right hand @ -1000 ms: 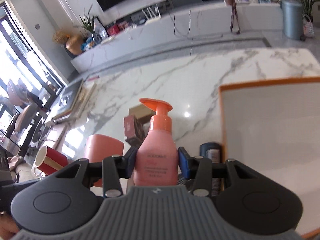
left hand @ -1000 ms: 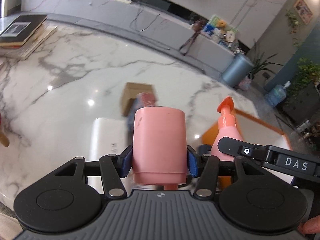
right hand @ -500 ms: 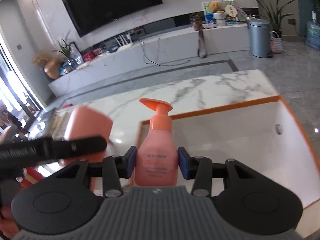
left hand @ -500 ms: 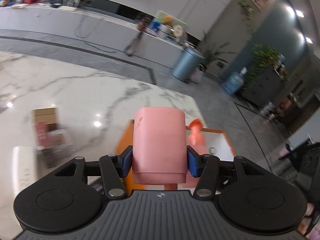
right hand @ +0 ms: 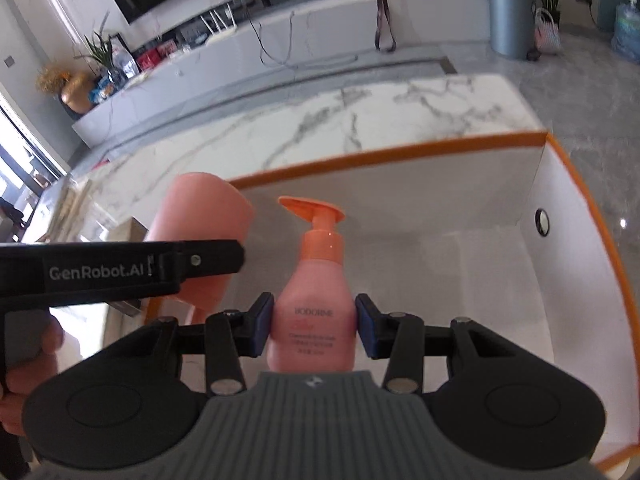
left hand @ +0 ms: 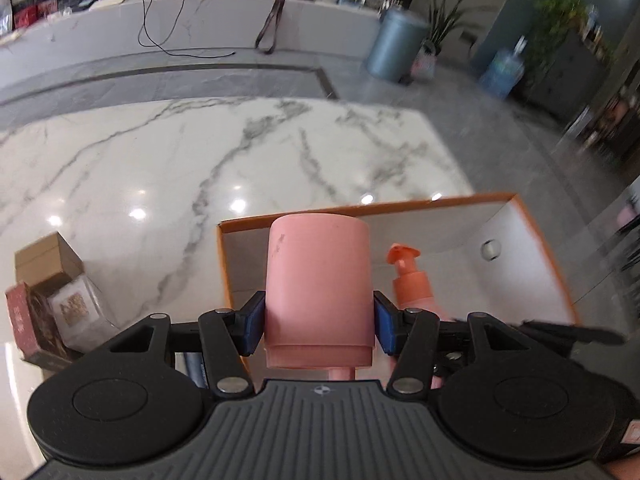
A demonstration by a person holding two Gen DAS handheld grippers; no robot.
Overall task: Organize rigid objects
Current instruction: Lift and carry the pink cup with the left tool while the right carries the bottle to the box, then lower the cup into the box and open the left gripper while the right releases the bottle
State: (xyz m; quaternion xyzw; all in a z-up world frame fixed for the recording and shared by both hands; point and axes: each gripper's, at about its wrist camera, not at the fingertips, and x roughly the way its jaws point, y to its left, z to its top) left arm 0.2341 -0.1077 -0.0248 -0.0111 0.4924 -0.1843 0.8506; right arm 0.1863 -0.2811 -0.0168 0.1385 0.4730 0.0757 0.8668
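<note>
I have the left gripper (left hand: 319, 322) closed on the pink cup (left hand: 319, 284). Its blue pads (left hand: 254, 324) press the cup's two sides low on the wall, so the cup stands upright between them with its closed end toward the camera's far side. The jaws stand about half open, set by the cup's width.

I have the right gripper (right hand: 314, 326) clamped on the pink pump bottle (right hand: 314, 312). The pads bear on the bottle's wide lower body, below the shoulder. This leaves the orange pump head (right hand: 312, 208) clear and upright. The jaws stand narrower than the left pair, as the bottle is slimmer.

Both items hang over the orange-rimmed white bin (right hand: 576, 184). The bottle is over the bin's open interior. The cup is at the bin's left side, near the left rim; I cannot tell whether it is fully inside the rim line. In the right wrist view the left gripper's arm (right hand: 120, 268) crosses in front of the cup. I judge that both items are held upright for a level set-down on the bin floor, which appears bare.

The bin sits on a white marble table (left hand: 200, 168) with grey veins and glossy light spots. Small cardboard boxes (left hand: 48, 292) stand on the table, left of the bin. Beyond the table are a grey tiled floor, a long low marble console (left hand: 200, 28) with a trailing cable, a grey waste bin (left hand: 396, 50) and potted plants (left hand: 440, 24).
</note>
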